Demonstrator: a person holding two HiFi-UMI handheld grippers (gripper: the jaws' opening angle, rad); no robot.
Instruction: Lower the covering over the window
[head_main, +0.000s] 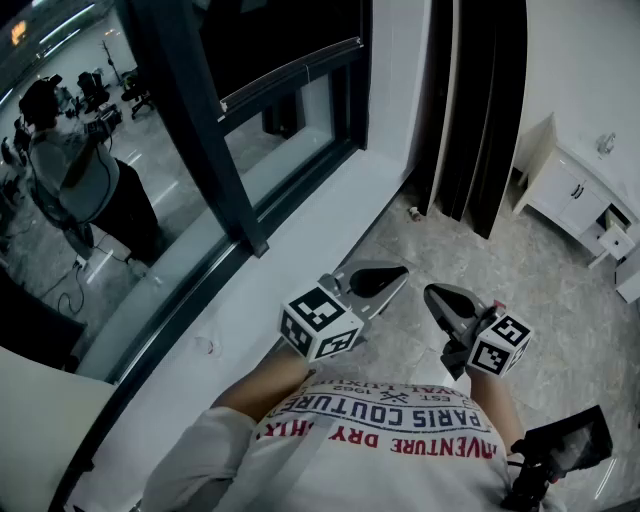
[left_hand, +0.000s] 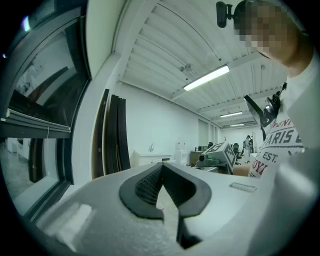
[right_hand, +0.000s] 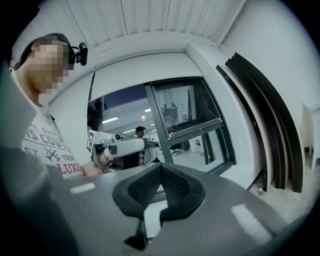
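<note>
The window (head_main: 280, 130) has a dark frame. Its covering is a blind, and the blind's pale bottom rail (head_main: 290, 72) hangs part-way down the pane. That rail (right_hand: 194, 127) also crosses the glass in the right gripper view, and it sits at the left in the left gripper view (left_hand: 35, 122). My left gripper (head_main: 395, 272) is held level over the white sill (head_main: 300, 250), shut and empty, its tips (left_hand: 161, 166) together. Beside it, my right gripper (head_main: 432, 293) is also shut with nothing in it (right_hand: 161, 166). Both are well short of the blind.
Dark curtains (head_main: 480, 100) hang right of the window. A white cabinet (head_main: 580, 190) with an open drawer stands at the far right. A small object (head_main: 413, 212) lies on the floor by the curtains. A cream chair back (head_main: 40, 420) is at lower left.
</note>
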